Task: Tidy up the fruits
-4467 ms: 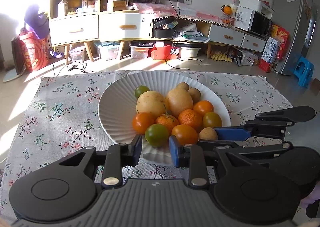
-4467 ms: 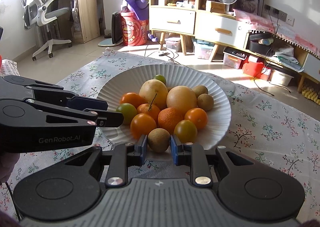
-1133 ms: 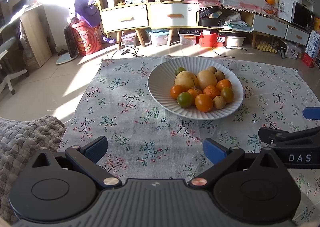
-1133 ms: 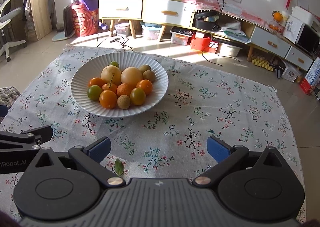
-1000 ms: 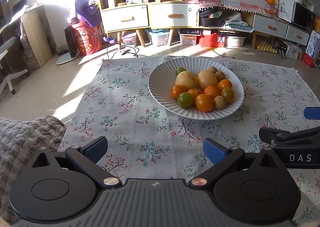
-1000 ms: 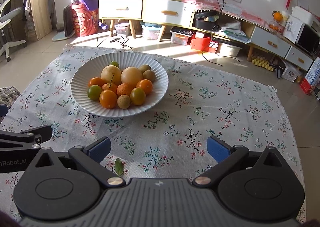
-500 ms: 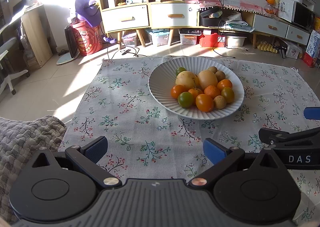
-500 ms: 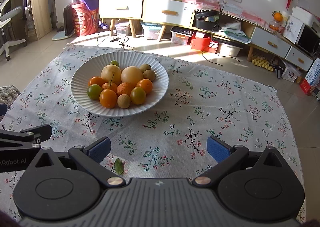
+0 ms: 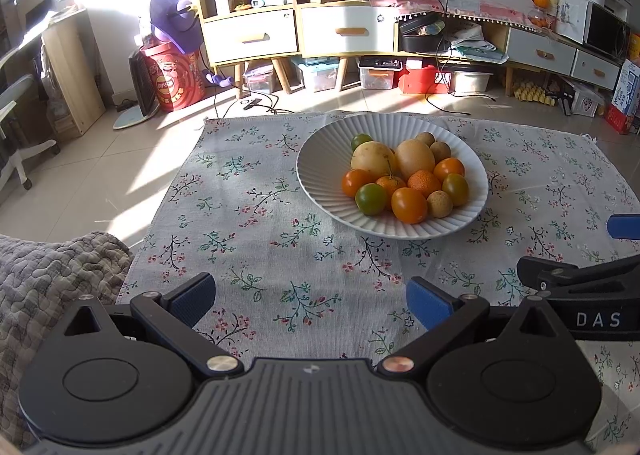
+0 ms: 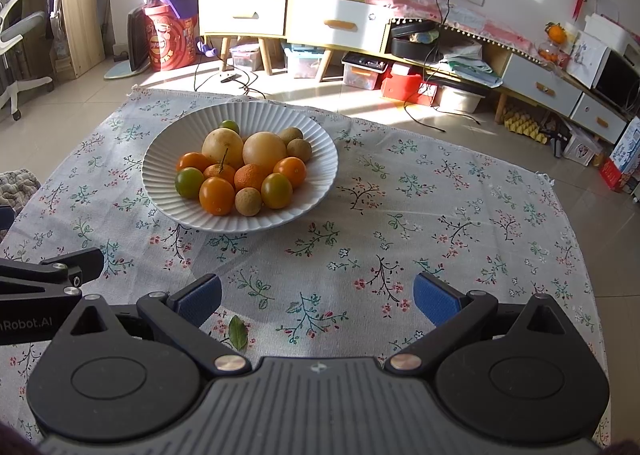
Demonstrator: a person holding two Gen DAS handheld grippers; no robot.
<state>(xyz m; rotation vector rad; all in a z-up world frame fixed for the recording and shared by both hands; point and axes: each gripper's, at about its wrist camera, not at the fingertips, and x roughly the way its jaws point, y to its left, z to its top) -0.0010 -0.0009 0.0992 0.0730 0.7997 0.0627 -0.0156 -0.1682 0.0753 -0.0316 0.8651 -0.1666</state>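
Both units are held wide apart and empty: left hand-held gripper (image 9: 310, 301), right hand-held gripper (image 10: 318, 297), each well short of the fruit. All fruit sits heaped in the ribbed white plate (image 10: 168, 143), ahead and right of the left one, ahead and left of the right one, on the floral cloth (image 9: 256, 207) over the bench.

Risks, as judged:
- The heap is loose; a nudged orange (image 10: 216, 195) or the small brown fruit (image 10: 248, 201) at the near rim could be rolled out over the shallow edge.
- The cloth could be dragged by a low approach, shifting the plate.
- A stray leaf (image 10: 238, 326) lies just by the right unit's left finger and could be clamped by mistake.
- The two units could be clashed if both reach in together.
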